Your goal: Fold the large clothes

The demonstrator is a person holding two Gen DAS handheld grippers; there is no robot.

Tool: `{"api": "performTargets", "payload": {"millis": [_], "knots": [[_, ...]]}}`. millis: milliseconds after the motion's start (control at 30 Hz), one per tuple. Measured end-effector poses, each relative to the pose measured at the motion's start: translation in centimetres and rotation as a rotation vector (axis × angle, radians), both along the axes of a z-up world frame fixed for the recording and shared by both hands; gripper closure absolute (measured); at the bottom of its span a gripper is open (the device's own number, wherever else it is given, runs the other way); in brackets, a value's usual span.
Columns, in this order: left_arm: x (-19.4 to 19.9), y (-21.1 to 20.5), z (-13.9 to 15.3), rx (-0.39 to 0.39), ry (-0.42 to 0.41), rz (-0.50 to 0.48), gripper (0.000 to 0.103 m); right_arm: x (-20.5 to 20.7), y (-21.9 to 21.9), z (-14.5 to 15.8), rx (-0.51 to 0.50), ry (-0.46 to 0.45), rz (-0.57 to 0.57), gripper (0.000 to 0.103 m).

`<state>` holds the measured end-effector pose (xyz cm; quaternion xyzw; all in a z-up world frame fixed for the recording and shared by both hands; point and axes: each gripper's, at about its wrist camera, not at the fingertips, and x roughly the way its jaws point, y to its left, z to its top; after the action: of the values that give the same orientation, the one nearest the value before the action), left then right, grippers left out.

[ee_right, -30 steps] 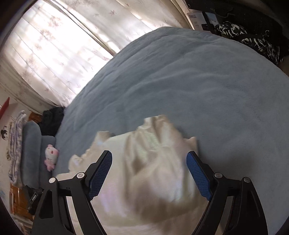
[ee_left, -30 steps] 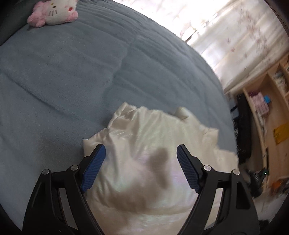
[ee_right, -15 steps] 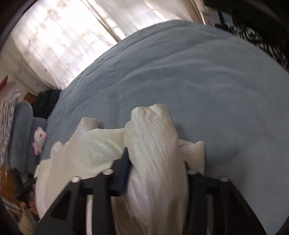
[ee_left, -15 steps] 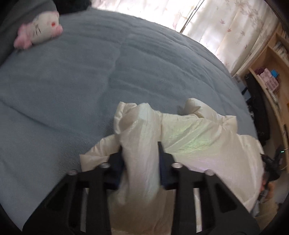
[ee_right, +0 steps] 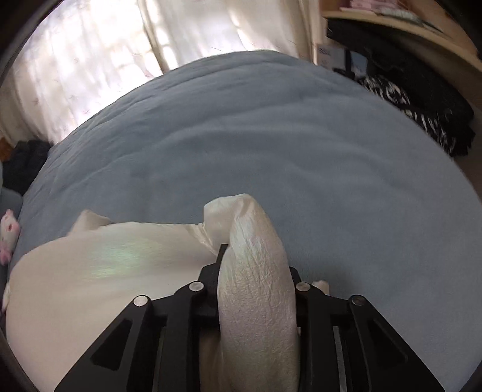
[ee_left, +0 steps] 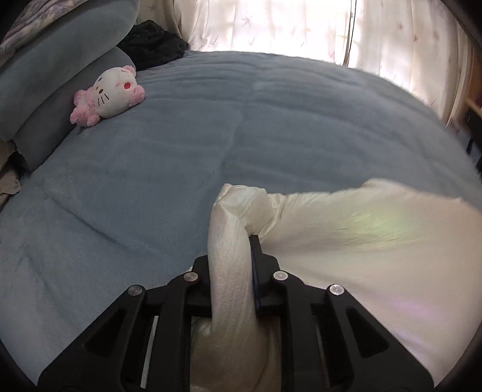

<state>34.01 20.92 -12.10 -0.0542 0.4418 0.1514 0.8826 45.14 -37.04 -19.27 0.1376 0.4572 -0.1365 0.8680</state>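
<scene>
Left hand-held gripper: clamped on a bunched edge of the cream satin quilted garment, lower centre.
Right hand-held gripper: clamped likewise on it.
Handling: likely soft, light, slippery; hold bunched edges.

Daylight pours through curtains, blown out white on my left feed. Same backlight glare on right feed curtains. I see bedspread evenly lit, soft shadows only. Cream garment shows faint rainbow sheen, motion-smeared. Strong fisheye bending, dark vignette at corners. Shelf blurred on right edge.
</scene>
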Motion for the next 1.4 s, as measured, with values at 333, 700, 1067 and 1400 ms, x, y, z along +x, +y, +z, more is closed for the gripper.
{"api": "performTargets", "payload": {"millis": [333,700,1067,1400], "knots": [[0.3,-0.1,-4.1,0.008,-0.035,0.068,0.086,-4.7,-0.5,-3.1,0.064,-0.062,-0.021,0.075],[0.2,3.8,-2.6,-0.168,-0.020,0.062,0.083,-6.0,-1.9,-0.4,0.052,0.061,-0.072,0.037],[-2.4,-1.2,7.0,-0.204,-0.186,-0.081,0.083,-8.9,7.9,9.8,0.071,-0.174,0.118,0.036],[-1.0,-13.2,3.2,-0.129,-0.168,-0.224,0.083,-8.1,21.3,4.2,-0.065,-0.156,0.338,0.036]]}}
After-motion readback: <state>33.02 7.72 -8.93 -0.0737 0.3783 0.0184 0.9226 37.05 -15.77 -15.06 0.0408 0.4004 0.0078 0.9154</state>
